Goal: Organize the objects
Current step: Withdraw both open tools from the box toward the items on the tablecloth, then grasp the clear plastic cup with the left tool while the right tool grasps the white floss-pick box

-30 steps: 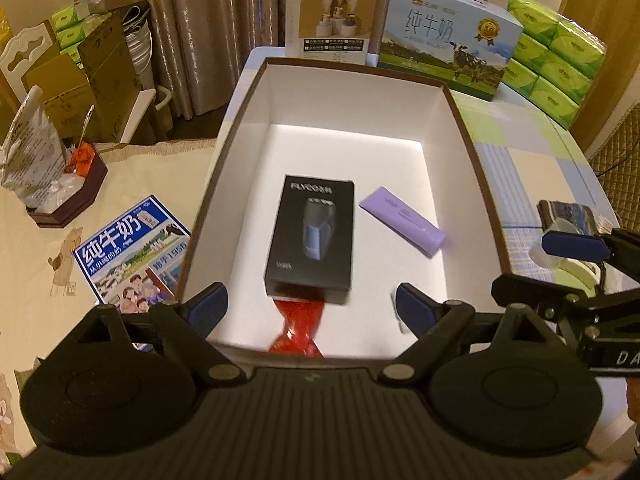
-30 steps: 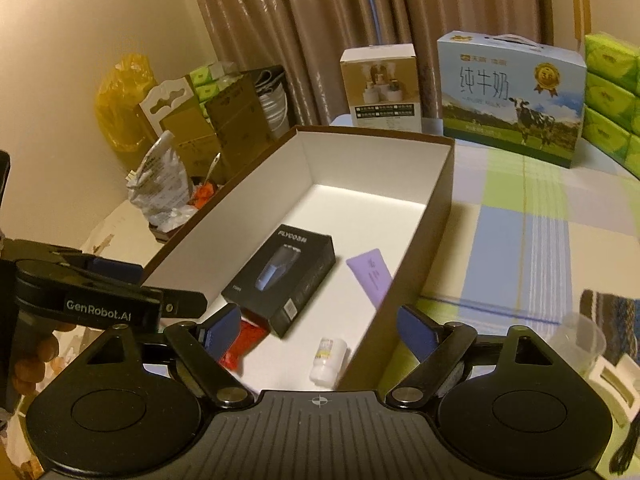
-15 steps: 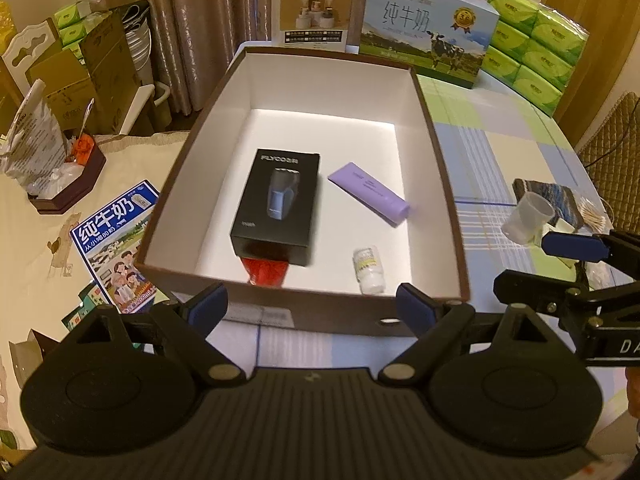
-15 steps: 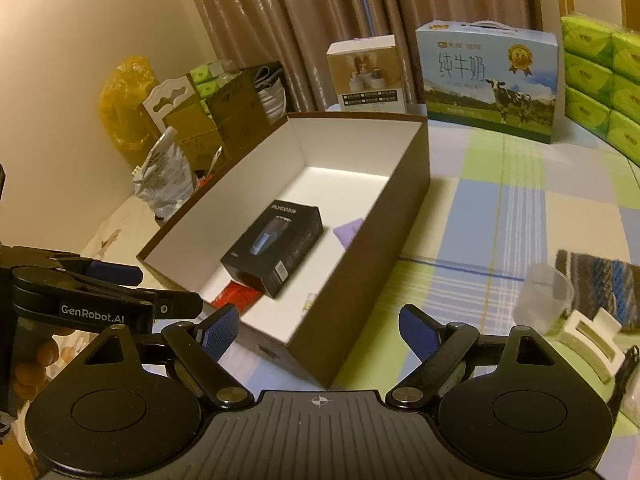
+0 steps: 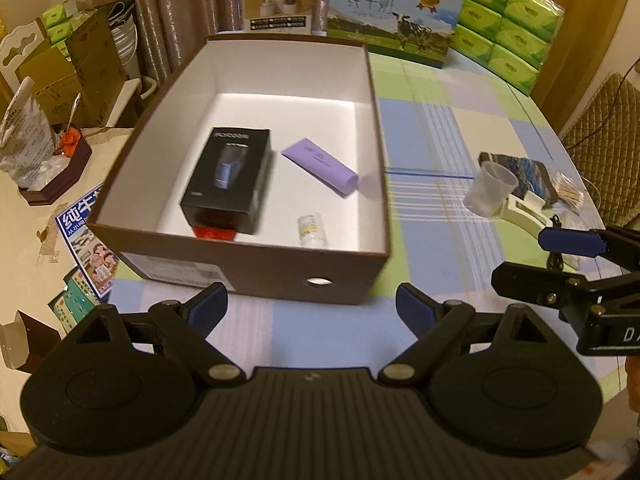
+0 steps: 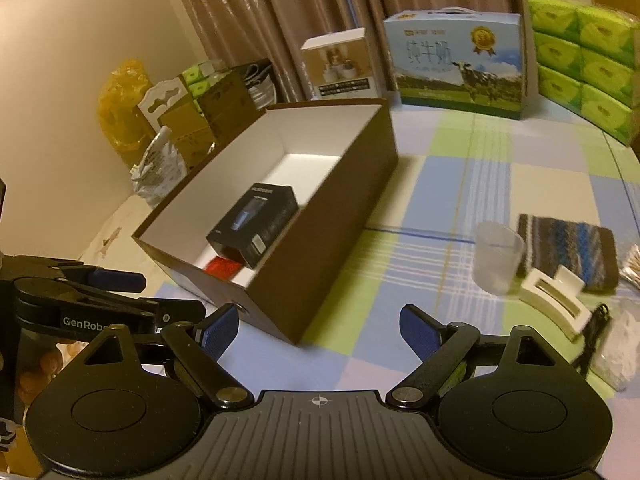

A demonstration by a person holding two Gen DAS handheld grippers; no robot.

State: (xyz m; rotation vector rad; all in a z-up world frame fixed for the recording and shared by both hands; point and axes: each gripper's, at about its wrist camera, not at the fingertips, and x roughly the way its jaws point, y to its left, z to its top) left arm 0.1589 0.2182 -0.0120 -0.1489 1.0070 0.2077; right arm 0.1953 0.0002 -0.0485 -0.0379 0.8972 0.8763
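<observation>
A brown box (image 5: 256, 268) with a white inside stands on the checked tablecloth; it also shows in the right wrist view (image 6: 352, 184). Inside lie a black carton (image 5: 228, 176), a purple tube (image 5: 320, 166), a small white bottle (image 5: 312, 230) and a red packet (image 5: 212, 233) partly under the carton. My left gripper (image 5: 312, 310) is open and empty, in front of the box's near wall. My right gripper (image 6: 318, 330) is open and empty, near the box's front right corner. To the right lie a clear plastic cup (image 6: 498, 262), a white hair clip (image 6: 554, 294) and a striped knitted pouch (image 6: 568, 250).
A milk carton case (image 5: 394, 12), a small beige box (image 5: 278, 2) and green tissue packs (image 5: 508, 20) stand at the table's far edge. Cotton swabs (image 5: 568, 194) lie right of the pouch. Cartons, bags and a leaflet (image 5: 86, 252) crowd the left side.
Both grippers have pulled back from over the box toward the near table edge. The box and its contents look farther away; the cup, clip and pouch have come into view.
</observation>
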